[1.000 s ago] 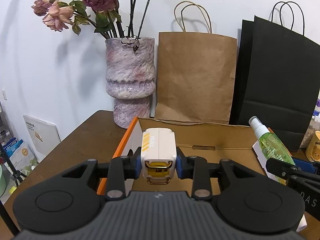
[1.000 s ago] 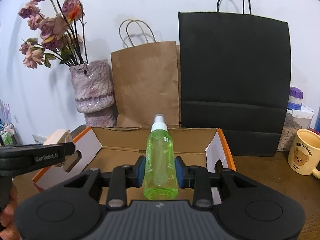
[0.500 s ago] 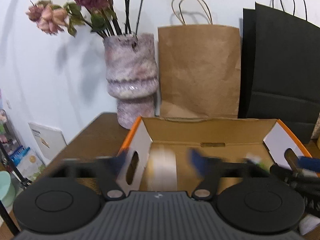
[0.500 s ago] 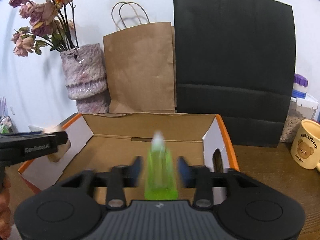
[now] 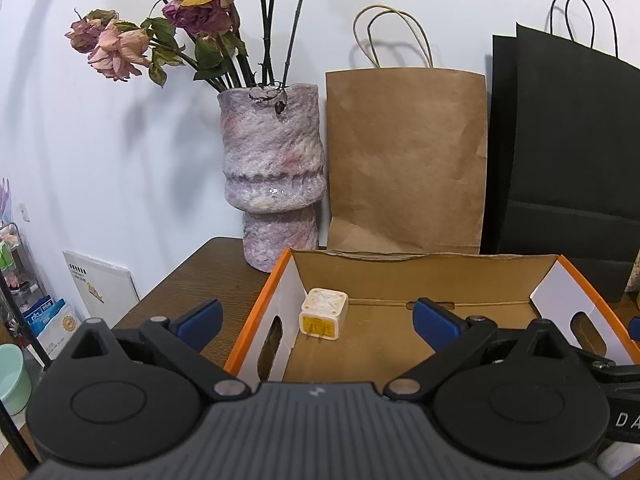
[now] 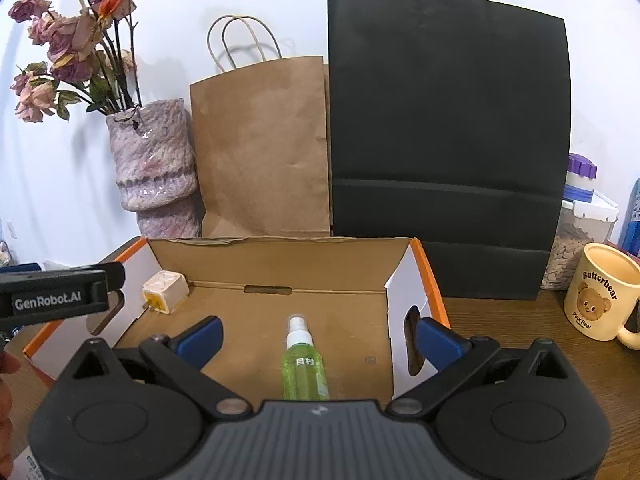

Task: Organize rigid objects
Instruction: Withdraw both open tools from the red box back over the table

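Two grippers hang over the box point(image 5: 260, 308), and both have just been opening: a second ago each was clamped on its load, and now each stands spread wide with nothing pressed between its pads.

The left gripper point(image 5: 316, 316) has let go of the charger point(image 5: 323, 314). Earlier the white block sat upright between the blue pads, close to the lens; now it lies on the box floor against the left wall, yellow label and prongs facing the camera. The left pad sits outside the orange-edged wall and the right pad over the box floor.

The right gripper point(image 6: 318, 334) has let go of the bottle point(image 6: 305, 364). It was held upright before, and now lies flat on the cardboard between the open pads (touching neither), white nozzle pointing toward the far wall, its base hidden under the gripper body. From this side the charger point(image 6: 166, 293) shows in the far left corner, well apart from the bottle.

Behind the box nothing has shifted: the vase point(image 5: 272, 172) of dried roses, the brown bag point(image 5: 406, 160) and the black bag point(image 6: 446, 140) stand against the wall as before. A bear mug point(image 6: 600, 292) stands on the table point(image 6: 520, 344) to the right of the box.
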{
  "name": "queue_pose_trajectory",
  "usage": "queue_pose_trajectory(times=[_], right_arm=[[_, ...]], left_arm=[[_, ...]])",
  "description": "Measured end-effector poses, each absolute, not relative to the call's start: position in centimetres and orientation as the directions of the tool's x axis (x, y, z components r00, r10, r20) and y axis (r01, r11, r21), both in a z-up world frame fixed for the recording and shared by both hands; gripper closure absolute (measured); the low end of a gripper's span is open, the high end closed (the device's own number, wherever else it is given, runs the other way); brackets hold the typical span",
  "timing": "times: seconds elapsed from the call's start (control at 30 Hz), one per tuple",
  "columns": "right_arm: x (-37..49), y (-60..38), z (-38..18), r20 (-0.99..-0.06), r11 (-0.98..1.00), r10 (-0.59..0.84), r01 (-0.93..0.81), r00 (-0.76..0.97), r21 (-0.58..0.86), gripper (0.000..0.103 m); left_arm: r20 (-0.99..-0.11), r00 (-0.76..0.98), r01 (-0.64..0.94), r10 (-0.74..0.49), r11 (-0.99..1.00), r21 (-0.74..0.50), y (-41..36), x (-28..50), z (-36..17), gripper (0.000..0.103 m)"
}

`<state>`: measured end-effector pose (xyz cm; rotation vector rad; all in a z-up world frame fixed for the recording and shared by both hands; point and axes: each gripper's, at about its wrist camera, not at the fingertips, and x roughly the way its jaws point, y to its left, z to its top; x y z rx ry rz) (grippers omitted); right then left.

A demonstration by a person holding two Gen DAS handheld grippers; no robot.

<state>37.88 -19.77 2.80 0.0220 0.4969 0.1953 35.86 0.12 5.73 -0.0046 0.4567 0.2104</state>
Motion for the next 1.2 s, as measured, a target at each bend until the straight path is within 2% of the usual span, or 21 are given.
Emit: queue_pose_trajectory(times=[0.57, 1.0, 1.2], right_arm=[[32.9, -19.9, 4.7, -0.43, 0.978, 0.199, -0.207, 0.88, 0.029, 0.0], [25.9, -22.2, 4.8, -0.402, 0.975, 0.191, -0.222, 0.895, -0.032, 0.0], [23.6, -23.6, 3.8, -0.399, 0.981, 0.18, -0.195, 0.899, 0.002, 0.0]], left_arm=[[-0.39, 0.906, -0.187, 0.166, 0.982, -0.015, 0.5, 31.2, 7.7, 0.0], [-0.392, 0.905, -0.185, 0.163, 0.982, -0.019, 1.9, 26.4, 6.9, 0.0], [-0.377, 0.915, -0.172, 0.147, 0.985, -0.032, 2.6, 23.8, 6.2, 0.0]])
